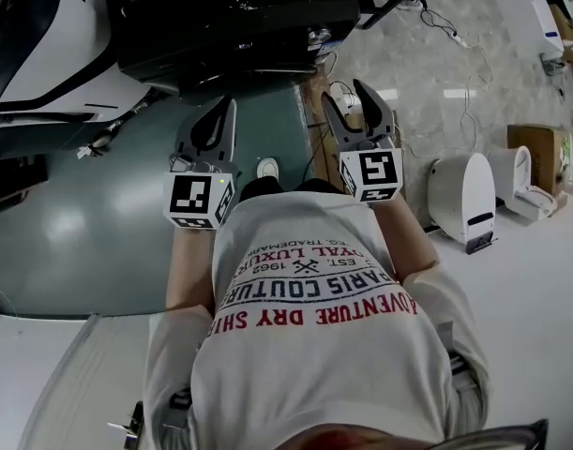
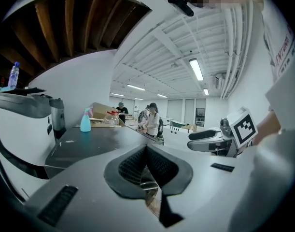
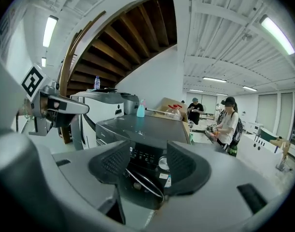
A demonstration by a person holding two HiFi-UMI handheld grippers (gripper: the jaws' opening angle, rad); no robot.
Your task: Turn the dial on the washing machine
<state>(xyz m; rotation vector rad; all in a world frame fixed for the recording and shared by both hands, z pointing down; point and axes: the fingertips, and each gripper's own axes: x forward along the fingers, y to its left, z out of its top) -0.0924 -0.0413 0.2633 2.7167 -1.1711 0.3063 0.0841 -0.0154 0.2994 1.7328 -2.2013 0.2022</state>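
Observation:
The dark grey washing machine [image 3: 137,129] stands some way ahead of me, its front control panel facing the right gripper view. Its round silver dial [image 3: 162,163] shows between the right gripper's jaws, well beyond them. My right gripper [image 3: 148,161] is open and holds nothing; in the head view it is raised in front of my chest [image 1: 361,101]. The left gripper [image 1: 214,120] is held beside it at the same height, with its fingers together and nothing between them [image 2: 147,151]. Neither gripper touches the machine.
A blue spray bottle [image 3: 140,110] stands on the machine's top. A white appliance [image 3: 96,112] with a water bottle on it is to its left. People [image 3: 228,122] stand at tables behind. White units [image 1: 464,195], a cardboard box [image 1: 539,153] and cables [image 1: 455,36] lie at my right.

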